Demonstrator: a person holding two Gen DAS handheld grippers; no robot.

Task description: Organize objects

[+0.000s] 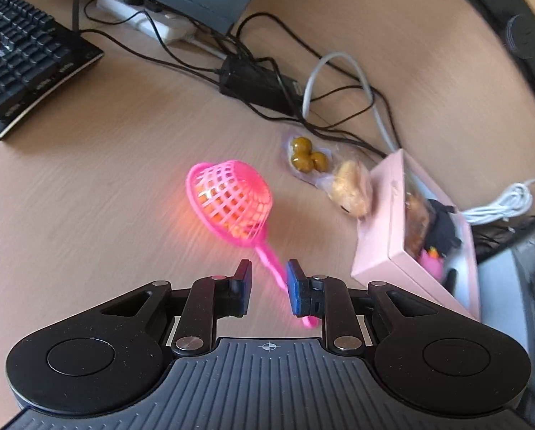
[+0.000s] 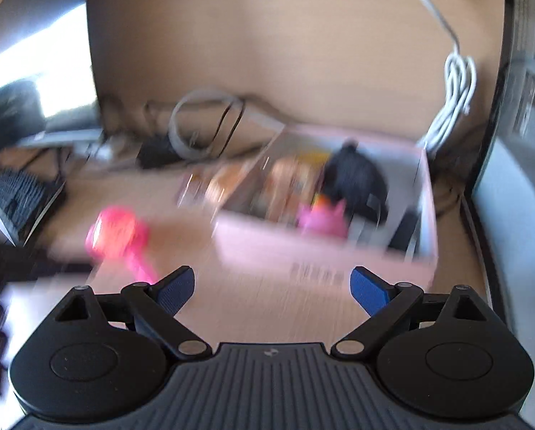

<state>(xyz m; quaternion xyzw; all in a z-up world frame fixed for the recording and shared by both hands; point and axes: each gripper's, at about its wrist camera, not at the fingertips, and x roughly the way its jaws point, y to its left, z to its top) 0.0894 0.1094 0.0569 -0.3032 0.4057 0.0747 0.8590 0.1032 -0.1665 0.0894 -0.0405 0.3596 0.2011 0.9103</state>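
Observation:
In the left wrist view my left gripper (image 1: 269, 272) is shut on the thin handle of a pink mesh strainer (image 1: 231, 204). The handle runs along the right pad. The strainer's bowl hangs tilted above the wooden desk with something orange inside. To its right stands a pink box (image 1: 378, 236) holding snack packets, a black item and a pink toy. In the blurred right wrist view my right gripper (image 2: 273, 283) is open with nothing between its fingers. It hovers over bare desk in front of the pink box (image 2: 303, 251), with the strainer (image 2: 117, 233) to its left.
A clear packet of olives (image 1: 305, 156) and a packet with a bread-like snack (image 1: 350, 188) lie beside the box. Behind them are black cables, a black adapter (image 1: 256, 82) and a coiled white cable (image 1: 507, 200). A keyboard (image 1: 23, 53) sits at the far left.

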